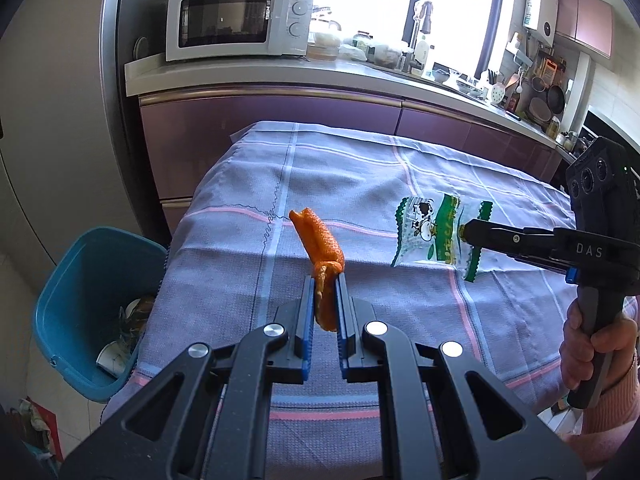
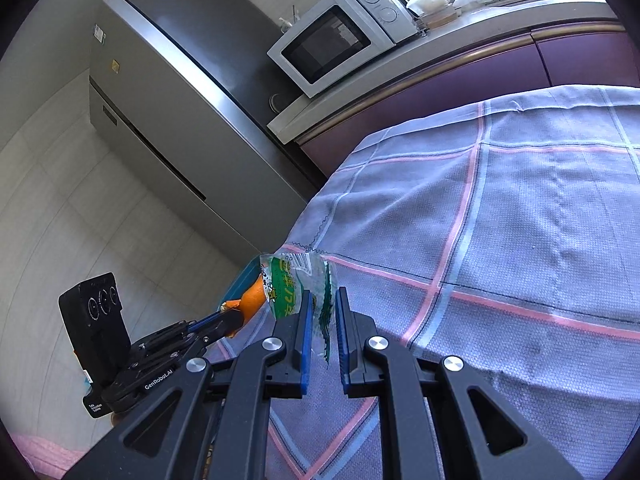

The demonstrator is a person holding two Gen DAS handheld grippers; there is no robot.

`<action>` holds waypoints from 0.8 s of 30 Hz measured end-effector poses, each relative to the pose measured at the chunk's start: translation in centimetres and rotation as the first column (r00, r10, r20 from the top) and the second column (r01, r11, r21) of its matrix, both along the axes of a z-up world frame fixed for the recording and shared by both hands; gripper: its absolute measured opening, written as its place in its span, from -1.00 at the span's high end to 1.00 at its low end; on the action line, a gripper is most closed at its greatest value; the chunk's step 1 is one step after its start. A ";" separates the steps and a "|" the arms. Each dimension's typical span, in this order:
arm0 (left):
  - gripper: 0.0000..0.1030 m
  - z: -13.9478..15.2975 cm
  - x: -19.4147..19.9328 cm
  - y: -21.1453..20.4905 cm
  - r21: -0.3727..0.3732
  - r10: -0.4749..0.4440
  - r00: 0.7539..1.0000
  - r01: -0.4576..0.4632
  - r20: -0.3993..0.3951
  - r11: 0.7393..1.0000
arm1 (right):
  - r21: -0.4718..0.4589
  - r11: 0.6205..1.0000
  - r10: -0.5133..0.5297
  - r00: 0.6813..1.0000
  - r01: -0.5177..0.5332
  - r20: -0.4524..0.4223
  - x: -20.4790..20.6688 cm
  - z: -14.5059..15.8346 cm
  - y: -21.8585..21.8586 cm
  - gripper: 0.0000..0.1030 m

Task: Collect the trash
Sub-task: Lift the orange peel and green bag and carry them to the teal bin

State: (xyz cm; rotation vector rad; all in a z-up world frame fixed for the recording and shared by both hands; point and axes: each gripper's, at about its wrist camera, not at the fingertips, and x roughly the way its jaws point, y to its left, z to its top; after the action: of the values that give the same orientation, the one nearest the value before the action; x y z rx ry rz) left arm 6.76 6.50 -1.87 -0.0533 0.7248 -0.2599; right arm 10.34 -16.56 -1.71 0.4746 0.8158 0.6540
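Note:
My left gripper (image 1: 325, 280) is shut on a piece of orange peel (image 1: 320, 242) and holds it above the checked tablecloth (image 1: 360, 168). My right gripper (image 2: 324, 298) is shut on a green and white snack wrapper (image 2: 294, 280), lifted off the cloth. In the left wrist view the right gripper (image 1: 466, 234) comes in from the right with the wrapper (image 1: 434, 232). In the right wrist view the left gripper (image 2: 230, 312) shows at lower left with the peel (image 2: 254, 298). A blue trash bin (image 1: 86, 308) with rubbish inside stands on the floor left of the table.
A purple cabinet run with a counter (image 1: 256, 72) stands behind the table, holding a white microwave (image 1: 240, 20) and jars. A grey fridge (image 2: 168, 100) stands left of it. The bin's rim (image 2: 240, 280) shows just behind the wrapper.

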 end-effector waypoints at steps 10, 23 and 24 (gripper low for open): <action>0.80 0.1 -0.5 1.0 0.005 0.027 1.000 -0.027 0.005 1.000 | 0.002 0.999 0.033 0.999 -0.033 -0.001 0.5 0.0 1.4 0.80; 0.80 0.6 -1.0 2.2 0.007 0.058 0.998 -0.059 0.019 0.998 | 0.000 0.997 0.080 0.997 -0.080 0.001 0.9 -0.1 2.9 0.80; 0.80 0.6 -1.0 2.3 0.007 0.061 0.998 -0.061 0.019 0.998 | 0.000 0.997 0.082 0.997 -0.082 0.000 0.9 -0.1 3.0 0.80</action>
State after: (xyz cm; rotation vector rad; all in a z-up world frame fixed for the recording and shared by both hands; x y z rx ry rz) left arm 5.75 8.83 -1.25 -0.0652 0.7039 -0.1990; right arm 11.26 -13.52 -1.80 0.4428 0.8384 0.7304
